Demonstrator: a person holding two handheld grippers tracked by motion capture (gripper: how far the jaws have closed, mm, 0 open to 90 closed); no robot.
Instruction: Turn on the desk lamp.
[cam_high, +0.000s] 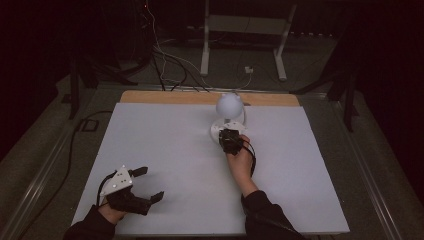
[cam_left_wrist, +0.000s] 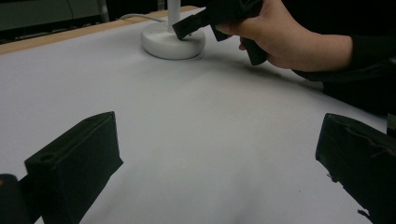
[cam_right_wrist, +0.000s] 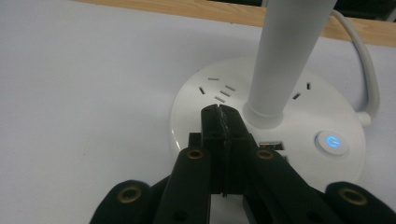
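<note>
The white plastic desk lamp with a round globe head (cam_high: 230, 105) stands near the counter's far edge. The right gripper (cam_right_wrist: 219, 112), jaws pressed together, hovers over its disc base; the left gripper (cam_high: 145, 184) is wide. It looks top-heavy, smooth and rigid: grip the stem low.

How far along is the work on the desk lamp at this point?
Done: the right claw has reached the lamp base, jaws shut, tips over it beside the stem. In hand: it seems aimed at the base's controls; the power button glows blue. Left: whether a press has landed cannot be told. The left claw waits open.
</note>
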